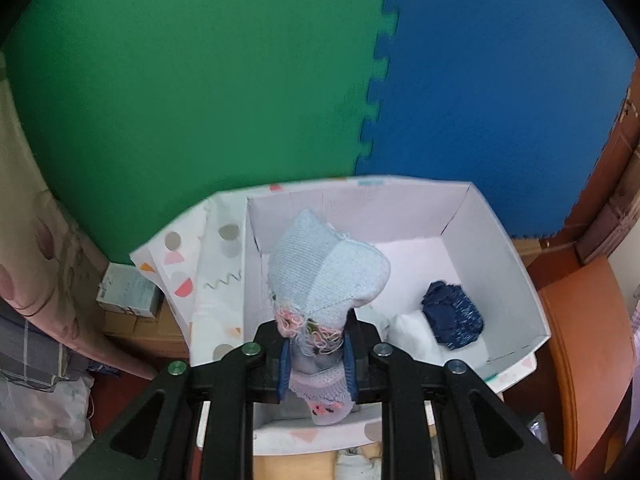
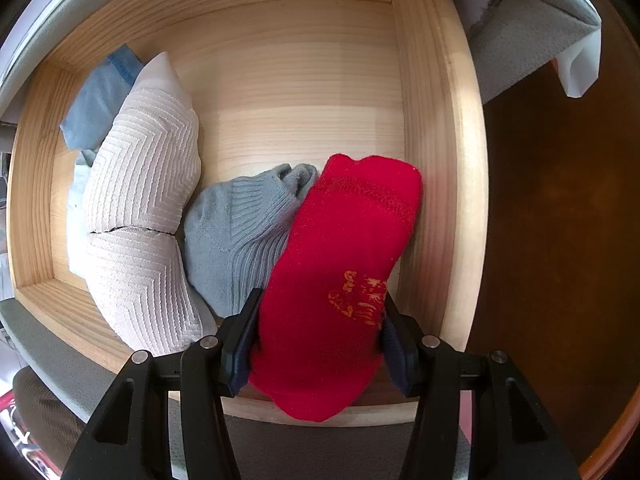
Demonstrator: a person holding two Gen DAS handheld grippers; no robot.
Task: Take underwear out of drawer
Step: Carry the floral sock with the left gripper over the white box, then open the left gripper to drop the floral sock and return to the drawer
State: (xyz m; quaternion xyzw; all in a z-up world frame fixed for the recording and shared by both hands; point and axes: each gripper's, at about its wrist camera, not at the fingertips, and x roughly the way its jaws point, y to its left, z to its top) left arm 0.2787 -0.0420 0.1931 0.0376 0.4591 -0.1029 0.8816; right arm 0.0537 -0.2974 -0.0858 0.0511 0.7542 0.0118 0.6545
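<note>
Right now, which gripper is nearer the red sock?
Right. The right gripper is closed on the red sock inside the wooden drawer. The left gripper is elsewhere, holding a light blue sock above the white box.

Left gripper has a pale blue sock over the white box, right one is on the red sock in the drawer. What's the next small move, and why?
Probably open the left gripper: its pale blue sock already hangs over the white box, where a dark blue bundle lies. The right gripper can then lift the red sock from the drawer.
</note>
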